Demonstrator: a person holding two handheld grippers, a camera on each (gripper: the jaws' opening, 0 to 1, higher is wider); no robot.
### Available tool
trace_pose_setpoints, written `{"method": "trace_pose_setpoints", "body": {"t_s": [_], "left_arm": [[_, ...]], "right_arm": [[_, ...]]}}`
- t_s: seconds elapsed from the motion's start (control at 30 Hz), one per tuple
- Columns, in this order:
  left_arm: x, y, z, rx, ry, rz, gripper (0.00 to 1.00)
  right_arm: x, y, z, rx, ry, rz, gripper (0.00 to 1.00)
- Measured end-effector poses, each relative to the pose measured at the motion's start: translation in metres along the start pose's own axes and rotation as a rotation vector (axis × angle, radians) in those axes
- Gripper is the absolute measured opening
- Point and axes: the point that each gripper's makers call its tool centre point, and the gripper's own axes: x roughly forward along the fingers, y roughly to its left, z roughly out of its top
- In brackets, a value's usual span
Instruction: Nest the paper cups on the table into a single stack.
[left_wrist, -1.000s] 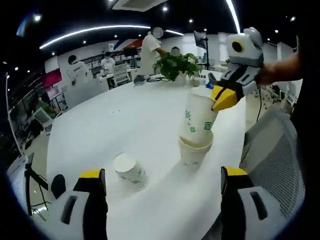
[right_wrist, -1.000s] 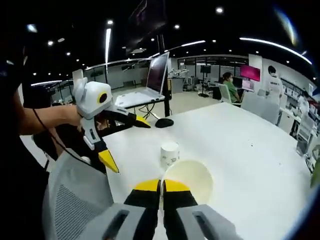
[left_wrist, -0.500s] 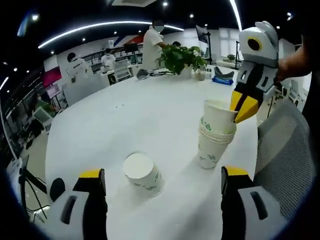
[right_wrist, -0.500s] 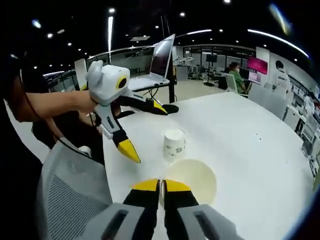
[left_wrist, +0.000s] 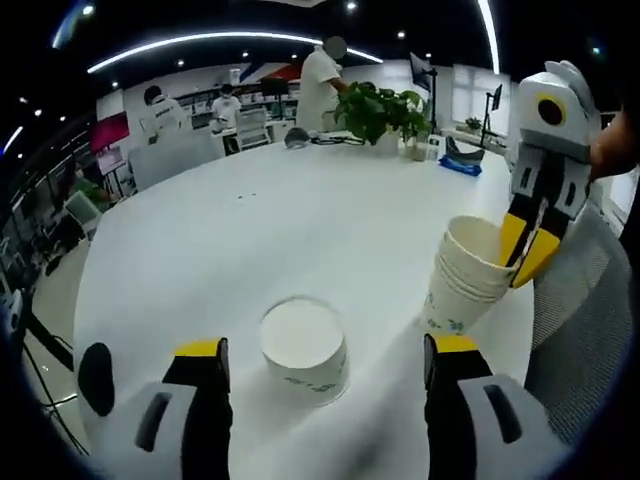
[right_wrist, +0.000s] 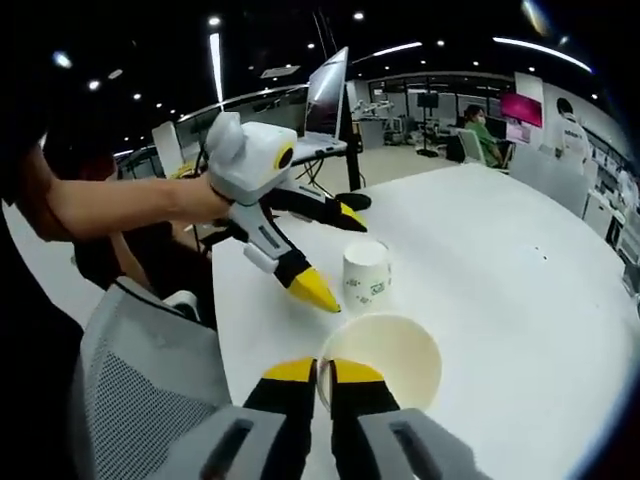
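One stack (left_wrist: 468, 278), one loose cup (left_wrist: 304, 349).

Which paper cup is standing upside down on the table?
The lone cup before the left gripper: base up, while the stacked cups open upward.

1. The left gripper view rides low over the near edge of the white table (left_wrist: 250, 220). It looks forward between its own wide-spread jaws across the tabletop toward the far edge, where a potted plant (left_wrist: 375, 108) stands.
2. It sits close to a single upside-down cup (left_wrist: 303, 349) and to the cup stack (left_wrist: 468, 273) near the table's right edge.
3. The right gripper view looks down from just above the same stack (right_wrist: 382, 350), facing toward a laptop (right_wrist: 318, 115) beyond the table's edge.
4. Both views share the stack, the single cup (right_wrist: 366, 273) and the tabletop (right_wrist: 520, 290), and each catches the other gripper: the right gripper (left_wrist: 527, 250), the left gripper (right_wrist: 335, 250).
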Motion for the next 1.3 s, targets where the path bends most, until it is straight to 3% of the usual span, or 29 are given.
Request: {"method": "trace_pose_setpoints", "body": {"t_s": [0.5,0.77,0.9,1.1,1.3], "left_arm": [[0.013,0.006,-0.001,-0.023,0.032,0.007,0.46],[0.015,0.011,-0.003,-0.05,0.042,0.037,0.36],[0.015,0.013,-0.002,-0.073,0.042,0.05,0.36],[0.001,0.014,0.012,-0.137,-0.005,0.069,0.36],[-0.027,0.007,0.046,-0.182,-0.092,0.065,0.36]], "right_arm": [[0.003,-0.003,-0.006,0.019,-0.006,-0.011,0.06],[-0.01,0.001,0.003,0.014,-0.05,-0.025,0.15],[-0.019,-0.001,0.009,0.017,-0.084,-0.039,0.19],[-0.035,-0.003,0.019,0.04,-0.15,-0.074,0.24],[-0.047,-0.002,0.026,0.045,-0.205,-0.102,0.28]]}}
